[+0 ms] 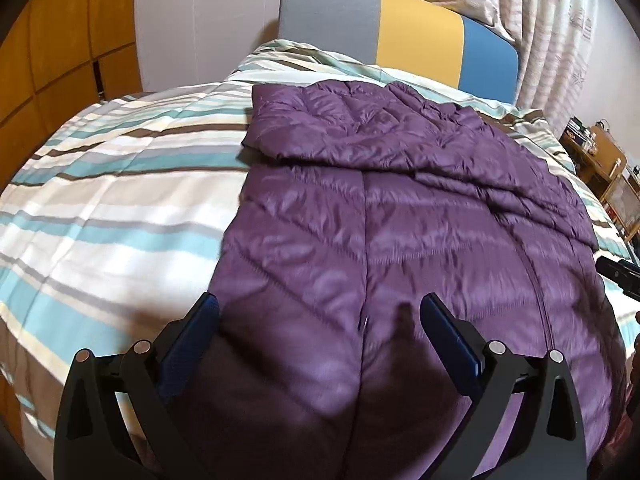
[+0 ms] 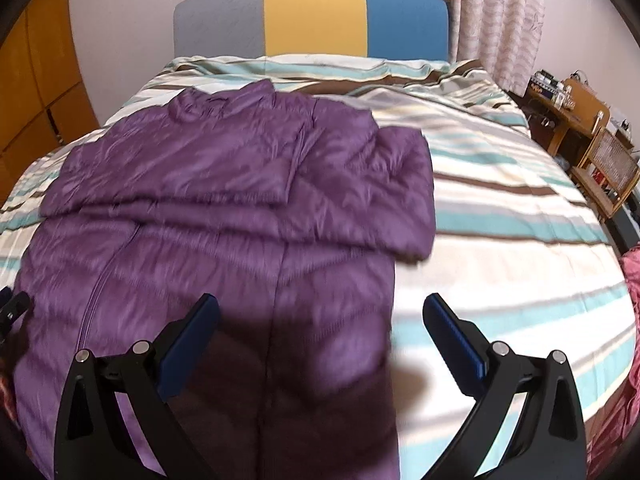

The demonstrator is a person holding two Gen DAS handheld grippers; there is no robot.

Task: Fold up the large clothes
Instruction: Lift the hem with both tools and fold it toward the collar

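In the left wrist view, a purple quilted puffer jacket (image 1: 400,220) lies flat on a bed covered by a striped duvet (image 1: 112,184) in teal, white, grey and brown. Both sleeves are folded across the upper part of the jacket, and a zipper line runs down the body on the right side of the picture. The left tongs (image 1: 320,316) are released, jaws spread wide, hovering over the near hem: one blue pad is over the jacket's left edge, the other over the jacket's body, gripping nothing. A headboard (image 1: 400,28) in grey, yellow and blue panels stands at the far end, with patterned curtains (image 1: 540,20) behind it. A dark piece of the other tool shows at the right edge. In the right wrist view, the same jacket (image 2: 224,208) takes up the left half of the bed, collar towards the headboard (image 2: 316,16). The right tongs (image 2: 320,316) are likewise released and empty, straddling the jacket's right edge near the hem, one pad above purple fabric, the other above the bare duvet (image 2: 520,220). Wooden furniture (image 2: 580,136) stands at the right.
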